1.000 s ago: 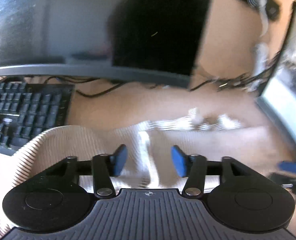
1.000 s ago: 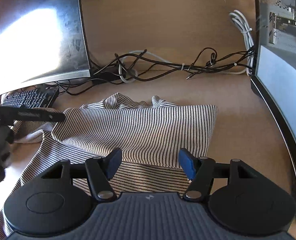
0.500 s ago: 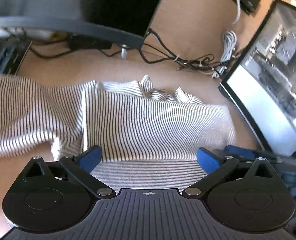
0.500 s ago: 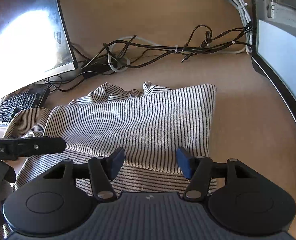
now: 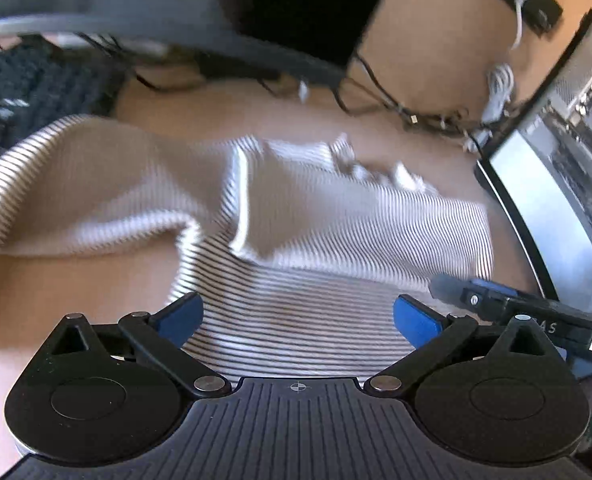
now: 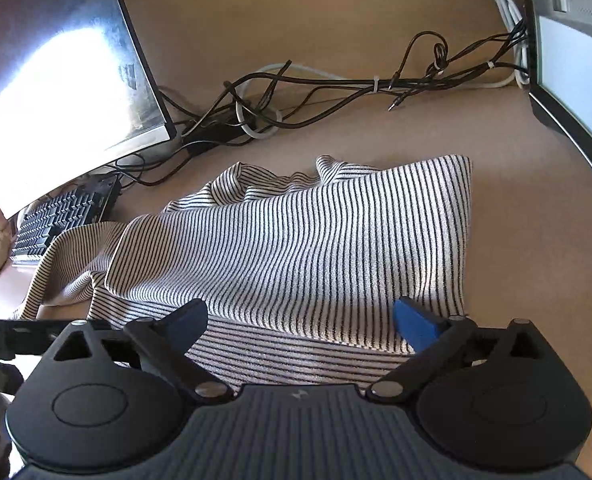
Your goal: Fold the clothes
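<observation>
Bare desk [image 6: 516, 240] right of striped garment's [image 6: 296, 248] edge.

My left view is motion-smeared: the shirt's [image 5: 336, 216] stripes blur, and the keyboard [image 5: 24, 92] at upper left, perhaps half cut off, blurs too.

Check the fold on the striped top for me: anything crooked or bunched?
Yes. The striped top is bunched and rumpled along its far edge near the cables, and its left part sprawls unfolded toward the keyboard. The folded flap's near edge runs slanted across the lower layer.
</observation>
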The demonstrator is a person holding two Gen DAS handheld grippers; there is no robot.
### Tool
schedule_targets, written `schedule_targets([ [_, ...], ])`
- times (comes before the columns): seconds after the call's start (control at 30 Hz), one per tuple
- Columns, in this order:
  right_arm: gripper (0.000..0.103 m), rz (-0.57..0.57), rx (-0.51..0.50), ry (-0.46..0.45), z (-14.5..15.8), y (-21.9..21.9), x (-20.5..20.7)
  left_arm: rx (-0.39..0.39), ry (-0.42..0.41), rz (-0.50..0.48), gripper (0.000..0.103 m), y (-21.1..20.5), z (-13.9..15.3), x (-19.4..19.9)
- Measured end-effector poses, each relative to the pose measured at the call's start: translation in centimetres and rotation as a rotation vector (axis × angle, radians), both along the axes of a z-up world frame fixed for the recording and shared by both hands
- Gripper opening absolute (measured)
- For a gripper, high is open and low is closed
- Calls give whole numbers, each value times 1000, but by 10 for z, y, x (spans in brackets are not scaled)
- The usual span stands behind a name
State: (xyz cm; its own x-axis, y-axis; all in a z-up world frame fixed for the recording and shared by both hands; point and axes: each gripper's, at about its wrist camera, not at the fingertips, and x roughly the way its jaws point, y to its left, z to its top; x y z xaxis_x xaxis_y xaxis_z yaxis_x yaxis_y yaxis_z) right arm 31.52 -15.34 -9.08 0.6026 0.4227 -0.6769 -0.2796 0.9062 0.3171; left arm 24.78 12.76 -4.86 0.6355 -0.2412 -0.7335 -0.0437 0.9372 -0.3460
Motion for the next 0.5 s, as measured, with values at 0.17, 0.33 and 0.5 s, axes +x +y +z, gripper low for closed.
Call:
schedule_targets([
  [0.17,103,-12,-60,5,-1,14,2,26,-12,50,103,18,8,-7],
  [0.33,103,-33,-97,-3,-2,21,0,62,-47,109,103,41,13,-20],
  [0.5,103,-61,-118,13,-2,25,4,198,-92,231,103,86,18,-46],
])
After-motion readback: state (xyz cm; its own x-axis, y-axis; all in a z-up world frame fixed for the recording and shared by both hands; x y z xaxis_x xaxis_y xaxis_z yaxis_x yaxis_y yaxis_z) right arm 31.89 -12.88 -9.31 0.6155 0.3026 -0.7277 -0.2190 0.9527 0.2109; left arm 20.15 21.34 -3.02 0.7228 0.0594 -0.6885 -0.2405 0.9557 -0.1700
